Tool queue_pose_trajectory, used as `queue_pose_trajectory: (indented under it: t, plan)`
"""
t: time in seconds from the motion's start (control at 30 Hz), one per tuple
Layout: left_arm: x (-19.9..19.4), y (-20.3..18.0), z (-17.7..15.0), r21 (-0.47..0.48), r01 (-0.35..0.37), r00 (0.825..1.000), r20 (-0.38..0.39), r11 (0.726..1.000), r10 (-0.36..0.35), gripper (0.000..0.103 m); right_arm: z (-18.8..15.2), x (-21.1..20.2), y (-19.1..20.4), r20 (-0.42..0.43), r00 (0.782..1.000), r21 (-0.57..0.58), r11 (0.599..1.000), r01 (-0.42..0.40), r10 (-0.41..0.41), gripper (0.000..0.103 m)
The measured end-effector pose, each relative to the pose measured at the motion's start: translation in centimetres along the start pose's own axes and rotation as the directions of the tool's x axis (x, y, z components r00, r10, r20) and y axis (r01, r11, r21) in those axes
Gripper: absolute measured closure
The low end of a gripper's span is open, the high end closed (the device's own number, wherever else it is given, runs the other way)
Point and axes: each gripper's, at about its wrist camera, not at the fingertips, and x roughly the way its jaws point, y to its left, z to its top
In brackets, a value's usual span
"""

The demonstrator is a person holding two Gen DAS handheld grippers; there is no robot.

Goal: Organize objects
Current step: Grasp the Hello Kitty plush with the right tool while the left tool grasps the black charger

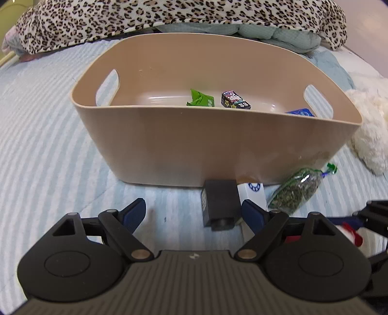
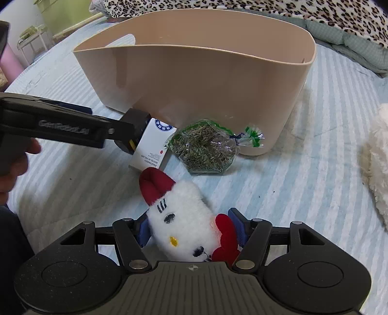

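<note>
A beige basket [image 1: 218, 150] stands on the striped bed; in it lie a green packet [image 1: 200, 98], a small patterned box [image 1: 234, 100] and a blue box [image 1: 300, 113]. In front of it lie a black box [image 1: 219, 204], a white box [image 1: 252, 193] and a clear bag of dried herbs [image 1: 294, 191]. My left gripper [image 1: 194, 214] is open, with the black box between its fingers, near the right one. In the right wrist view my right gripper [image 2: 191, 229] has its pads on both sides of a white Hello Kitty plush [image 2: 181, 218]. The basket [image 2: 206, 77], white box [image 2: 152, 147] and herb bag [image 2: 208, 147] lie beyond.
A leopard-print blanket [image 1: 169, 17] and a green quilt [image 1: 278, 34] are heaped behind the basket. A fluffy white item [image 1: 371, 130] lies to the right. The left gripper's arm [image 2: 63, 128] crosses the right wrist view at left.
</note>
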Motion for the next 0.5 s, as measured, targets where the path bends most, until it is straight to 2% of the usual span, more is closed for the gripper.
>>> queue_pose_trajectory:
  t: [0.2,0.27,0.47,0.5]
  plan:
    - [1.1,0.0,0.2,-0.022,-0.032,0.999,-0.007,0.999,0.032,0.018,-0.1,0.1,-0.2,-0.003,1.000,0.004,1.000,-0.011,0.011,0.042]
    - [1.5,0.0,0.1,-0.009,-0.051,0.999,-0.020,0.999,0.051,0.023,-0.1,0.1,-0.3,-0.003,1.000,0.003,1.000,-0.010,0.010,0.041]
    - [2.4,-0.1,0.0,0.020,-0.004,0.999,-0.039,1.000,0.005,0.054,-0.3,0.1,-0.2,-0.002,1.000,0.002,1.000,-0.008,0.008,0.041]
    - [2.4,-0.2,0.1,0.031,0.013,0.999,-0.036,0.999,-0.012,0.067,-0.3,0.1,-0.3,-0.002,1.000,0.001,1.000,-0.007,0.007,0.041]
